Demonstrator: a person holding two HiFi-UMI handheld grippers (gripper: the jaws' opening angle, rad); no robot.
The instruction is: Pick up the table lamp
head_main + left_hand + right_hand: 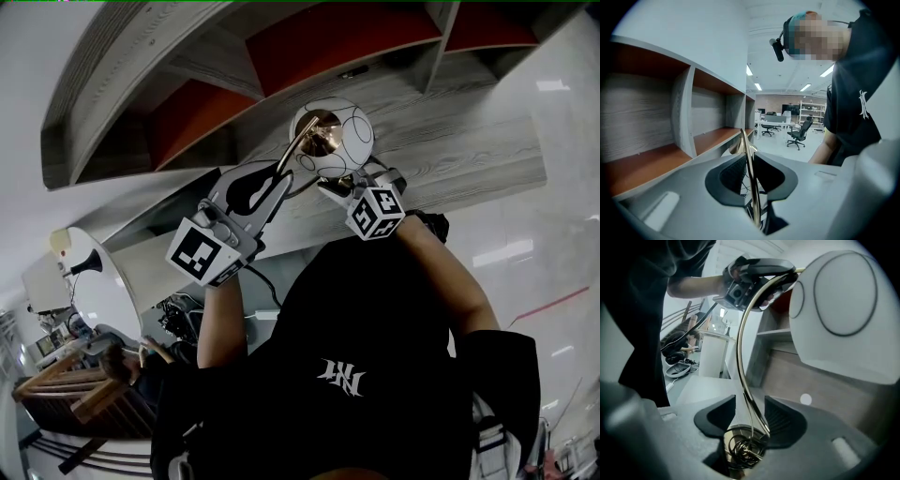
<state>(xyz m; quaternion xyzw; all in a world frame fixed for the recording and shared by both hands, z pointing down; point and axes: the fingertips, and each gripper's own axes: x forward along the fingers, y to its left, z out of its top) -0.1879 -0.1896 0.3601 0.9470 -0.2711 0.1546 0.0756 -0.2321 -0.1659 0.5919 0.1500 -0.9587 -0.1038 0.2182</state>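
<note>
Black cloth of the person's T-shirt [356,375], matte and with a small white emblem, filled the lower head view, and two bare forearms rose from it towards the shelving.

The left gripper [279,173], grey smooth plastic with dark ribbed pads, was clamped on the table lamp's stem [295,150], a thin polished brass rod. In the left gripper view the pads met on that rod [750,173], which ran edge-on between them.

The right gripper [330,184], carrying its black-and-white marker cube [375,214], sat just beside the left one under the lamp's shade. Its jaws stood wide apart. In the right gripper view the stem [743,333] swept up between them in a tall arch without either pad pressing on it. Below the pads lay the round brass base [740,433] and a tangled coil of dark cord [743,452]. Whether the base rested on anything could not be told.

The shade [333,136] was a smooth white globe marked with thin black rings, its opening showing a glossy brass interior. It hung at the far end of the arch, close to the shelf unit [441,141].

That unit was grey board with a streaked wood grain, divided into square compartments with flat orange-red panels [347,37].
</note>
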